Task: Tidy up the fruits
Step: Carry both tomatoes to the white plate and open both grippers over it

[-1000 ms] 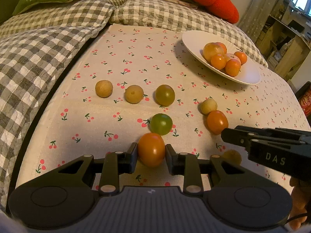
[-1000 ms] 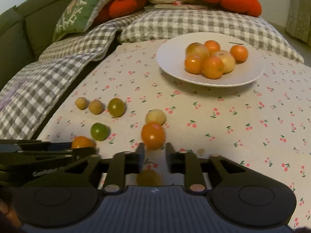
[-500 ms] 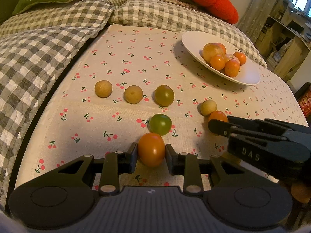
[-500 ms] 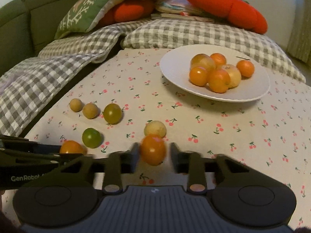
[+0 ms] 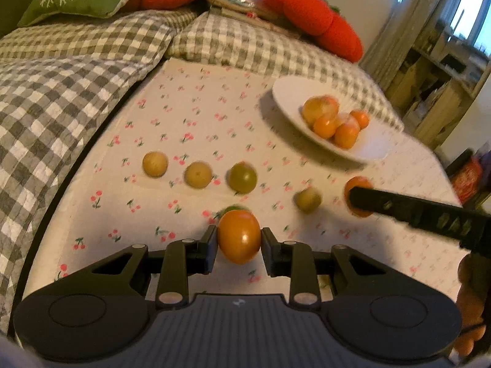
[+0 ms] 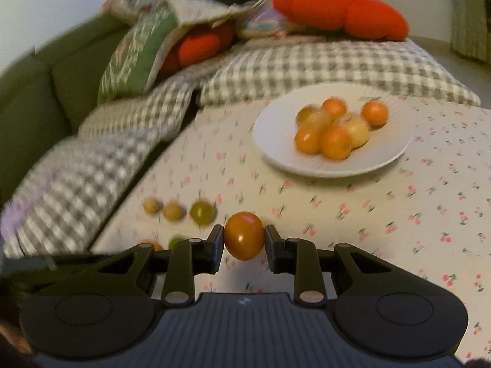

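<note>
Two tongs (image 5: 239, 242) (image 6: 244, 243) (both clamped) grip orange tomatoes (image 5: 239, 236) (image 6: 244, 235).

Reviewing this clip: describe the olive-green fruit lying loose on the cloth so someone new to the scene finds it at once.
Start at the white plate of orange fruit on the cherry-print cloth, then look to the row of three loose fruits on the cloth nearer the checked cushions. The olive-green fruit ends that row on the plate side. Its two row-mates are pale tan; it alone is dull green.
</note>
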The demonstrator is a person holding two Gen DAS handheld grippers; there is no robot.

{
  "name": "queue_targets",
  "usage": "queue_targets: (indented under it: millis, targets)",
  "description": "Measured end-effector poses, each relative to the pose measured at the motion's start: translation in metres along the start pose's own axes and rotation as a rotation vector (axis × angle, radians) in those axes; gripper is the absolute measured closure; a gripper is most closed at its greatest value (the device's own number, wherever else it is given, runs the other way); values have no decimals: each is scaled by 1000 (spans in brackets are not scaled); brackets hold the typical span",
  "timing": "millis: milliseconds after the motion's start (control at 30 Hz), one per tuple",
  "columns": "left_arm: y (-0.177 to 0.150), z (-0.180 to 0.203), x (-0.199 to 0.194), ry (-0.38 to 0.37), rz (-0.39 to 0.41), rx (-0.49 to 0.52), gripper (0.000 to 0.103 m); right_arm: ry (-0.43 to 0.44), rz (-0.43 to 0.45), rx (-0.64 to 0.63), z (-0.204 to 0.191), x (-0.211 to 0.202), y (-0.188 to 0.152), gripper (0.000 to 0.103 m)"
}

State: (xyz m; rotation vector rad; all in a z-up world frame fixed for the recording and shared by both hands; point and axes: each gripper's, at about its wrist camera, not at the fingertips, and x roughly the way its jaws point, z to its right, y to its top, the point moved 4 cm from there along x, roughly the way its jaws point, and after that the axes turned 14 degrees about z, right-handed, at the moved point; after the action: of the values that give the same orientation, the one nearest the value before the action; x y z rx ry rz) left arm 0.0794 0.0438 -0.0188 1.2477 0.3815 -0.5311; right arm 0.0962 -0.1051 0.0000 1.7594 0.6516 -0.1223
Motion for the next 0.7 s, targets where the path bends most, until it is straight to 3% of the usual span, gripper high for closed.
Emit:
queue_targets:
  millis: [133,300,600,700]
  targets:
    - [14,7,-1,-36,35,-7,80,-42,87,119,42,-14,36,78]
    - [36,12,15,-45,49,-3,80,-80,94,228,87,-2,56,78]
    - [68,63,80,-87,66,74,80,-109,67,329,123,40,53,78]
    - [72,71,107,-101,58,54,80,-111,56,314,124,48,52,78]
